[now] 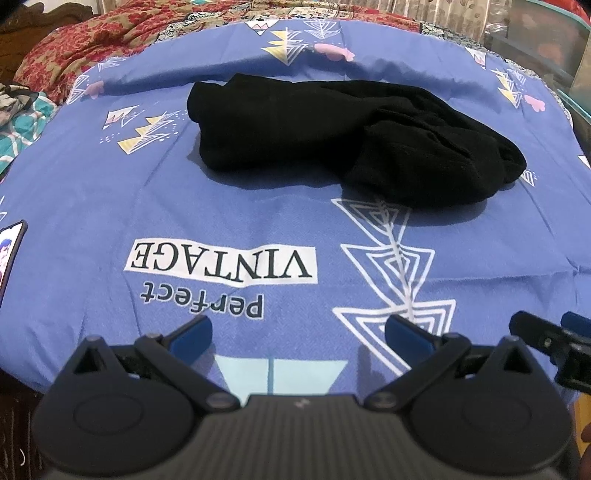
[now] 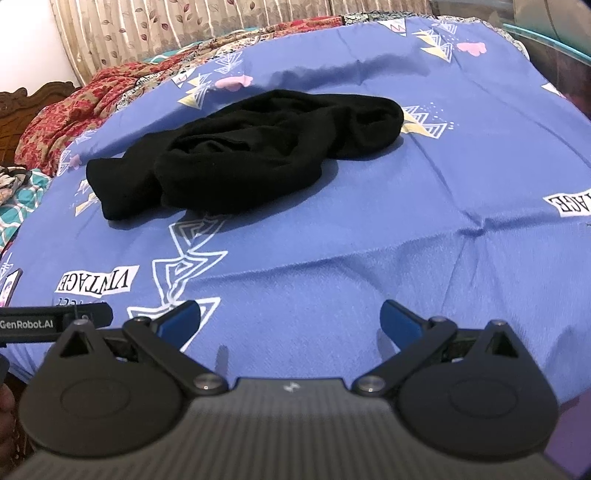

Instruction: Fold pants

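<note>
Black pants (image 1: 332, 140) lie in a crumpled heap on the blue printed bedsheet (image 1: 221, 206), well ahead of both grippers. They also show in the right wrist view (image 2: 243, 151), with one end bunched at the far right and a leg end at the near left. My left gripper (image 1: 298, 326) is open and empty, low over the sheet's near edge. My right gripper (image 2: 290, 314) is open and empty too, also near the front edge. Part of the right gripper (image 1: 554, 339) shows at the left view's right edge.
A phone (image 1: 9, 254) lies on the sheet at the left edge. A red floral blanket (image 1: 92, 40) is bunched at the back left. A curtain (image 2: 166, 22) hangs behind the bed. A teal-rimmed glass table (image 1: 554, 48) stands at the far right.
</note>
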`<state>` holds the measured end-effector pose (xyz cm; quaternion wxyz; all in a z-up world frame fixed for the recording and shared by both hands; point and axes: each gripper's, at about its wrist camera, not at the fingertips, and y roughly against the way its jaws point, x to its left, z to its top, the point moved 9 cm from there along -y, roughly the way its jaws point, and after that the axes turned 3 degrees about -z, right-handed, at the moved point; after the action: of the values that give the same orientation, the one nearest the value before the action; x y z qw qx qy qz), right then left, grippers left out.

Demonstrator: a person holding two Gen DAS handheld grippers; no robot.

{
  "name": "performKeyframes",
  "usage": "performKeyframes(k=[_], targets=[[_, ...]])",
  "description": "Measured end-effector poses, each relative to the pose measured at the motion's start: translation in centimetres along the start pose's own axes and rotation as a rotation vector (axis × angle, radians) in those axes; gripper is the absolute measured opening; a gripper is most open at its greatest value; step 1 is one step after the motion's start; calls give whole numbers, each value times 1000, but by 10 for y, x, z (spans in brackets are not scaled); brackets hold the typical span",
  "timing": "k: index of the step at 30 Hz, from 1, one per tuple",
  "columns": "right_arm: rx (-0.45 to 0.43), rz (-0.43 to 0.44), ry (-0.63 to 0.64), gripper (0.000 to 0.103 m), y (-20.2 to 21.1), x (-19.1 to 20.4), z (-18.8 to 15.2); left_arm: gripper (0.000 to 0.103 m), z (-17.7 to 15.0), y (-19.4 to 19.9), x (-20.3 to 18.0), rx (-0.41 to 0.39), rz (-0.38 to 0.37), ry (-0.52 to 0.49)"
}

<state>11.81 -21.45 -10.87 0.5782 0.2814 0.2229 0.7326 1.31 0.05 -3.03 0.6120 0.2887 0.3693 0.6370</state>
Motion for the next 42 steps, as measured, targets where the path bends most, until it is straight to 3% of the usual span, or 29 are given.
performKeyframes(k=[8,16,30,34,42], targets=[[-27,9,-10,103,13,1,12,103,-1,3,-2,-12,-10,-9],[-23,22,-52,103,34,-5,27,103,2,18,-8,-82,-20,-27],[-8,22,-74,103,39,-3,17,103,-2,27,-7,-100,-18,-14],[-6,22,-78,103,40,-4,16,103,1,34,-4,-139,-19,9],[-16,18,-61,103,41,-1,16,103,1,41,-8,-160,-24,-21]])
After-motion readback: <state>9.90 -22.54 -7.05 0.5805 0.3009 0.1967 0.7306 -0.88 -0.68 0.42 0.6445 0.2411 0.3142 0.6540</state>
